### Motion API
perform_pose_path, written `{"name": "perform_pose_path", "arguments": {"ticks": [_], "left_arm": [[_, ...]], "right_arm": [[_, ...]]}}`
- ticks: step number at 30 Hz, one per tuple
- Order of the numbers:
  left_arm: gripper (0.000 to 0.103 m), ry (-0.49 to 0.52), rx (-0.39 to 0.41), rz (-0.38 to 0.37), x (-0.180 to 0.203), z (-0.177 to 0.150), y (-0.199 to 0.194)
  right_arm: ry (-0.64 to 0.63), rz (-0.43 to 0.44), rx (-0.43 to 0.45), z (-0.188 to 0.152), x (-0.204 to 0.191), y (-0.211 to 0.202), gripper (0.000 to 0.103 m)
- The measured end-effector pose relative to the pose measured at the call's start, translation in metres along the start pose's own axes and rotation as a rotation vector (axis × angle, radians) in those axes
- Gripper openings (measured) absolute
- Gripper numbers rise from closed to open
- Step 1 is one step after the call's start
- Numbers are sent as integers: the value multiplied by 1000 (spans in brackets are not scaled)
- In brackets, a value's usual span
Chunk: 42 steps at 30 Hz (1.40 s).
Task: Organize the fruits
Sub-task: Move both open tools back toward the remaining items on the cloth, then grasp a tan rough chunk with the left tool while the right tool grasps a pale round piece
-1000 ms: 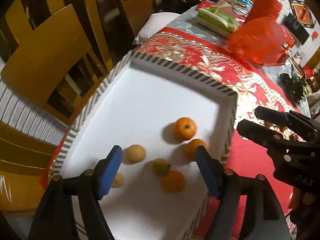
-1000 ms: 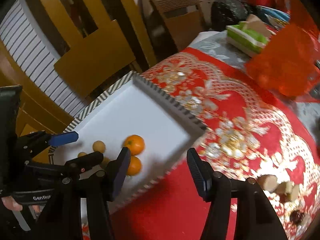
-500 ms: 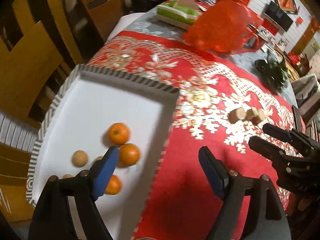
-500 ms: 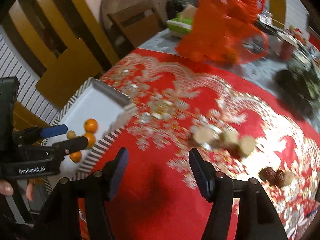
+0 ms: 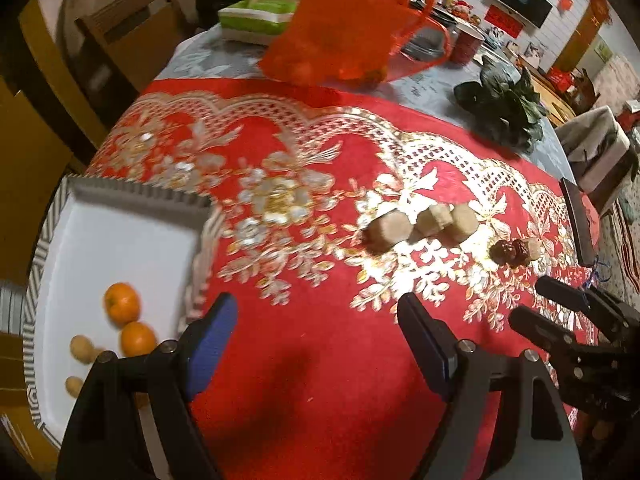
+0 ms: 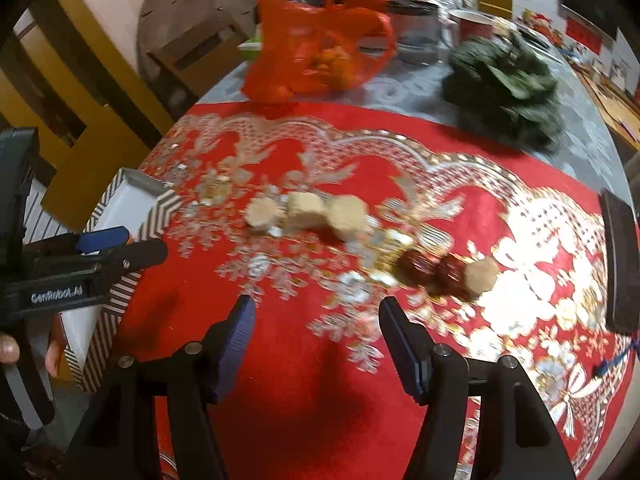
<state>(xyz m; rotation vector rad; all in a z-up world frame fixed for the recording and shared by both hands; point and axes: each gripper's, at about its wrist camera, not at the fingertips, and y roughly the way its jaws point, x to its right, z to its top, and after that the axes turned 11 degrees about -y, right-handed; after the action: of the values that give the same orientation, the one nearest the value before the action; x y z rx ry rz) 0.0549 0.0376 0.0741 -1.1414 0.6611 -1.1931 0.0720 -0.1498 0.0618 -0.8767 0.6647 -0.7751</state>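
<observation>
A white tray with a striped rim lies at the left and holds two oranges and small tan fruits. On the red patterned cloth, three beige chunks lie in a row, with dark red dates to their right. My left gripper hangs open over bare cloth, right of the tray, with nothing between its fingers. The right gripper is open and empty too, just short of the beige chunks and dates. The tray's corner shows at far left.
At the back of the table stand a red plastic bag with fruit inside, leafy greens and a green-and-white box. A flat black object lies at the cloth's right edge. Wooden chairs stand behind the table.
Both grippers have swung right, from over the tray to over the red cloth. The tray has slid to the left of both views, and the beige chunks and dates have come into sight.
</observation>
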Motion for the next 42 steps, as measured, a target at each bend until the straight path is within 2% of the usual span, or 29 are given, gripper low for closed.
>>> {"name": "perform_pose_path", "arguments": {"ticks": [13,30,38,42], "left_arm": [[81,45,-27,-1,36,7,22],[81,50,-44,0,39,14,36],[81,102,-70,-67,42,21,53],[81,152,-78,-69,48,27,63]], "right_arm": [[47,-30,-4,-9,34,-6,71],[36,-27,-21,-3,40,4,76],[45,-24,-31,-4,49,7,76],[46,-22,-34,-4,52,9,76]]}}
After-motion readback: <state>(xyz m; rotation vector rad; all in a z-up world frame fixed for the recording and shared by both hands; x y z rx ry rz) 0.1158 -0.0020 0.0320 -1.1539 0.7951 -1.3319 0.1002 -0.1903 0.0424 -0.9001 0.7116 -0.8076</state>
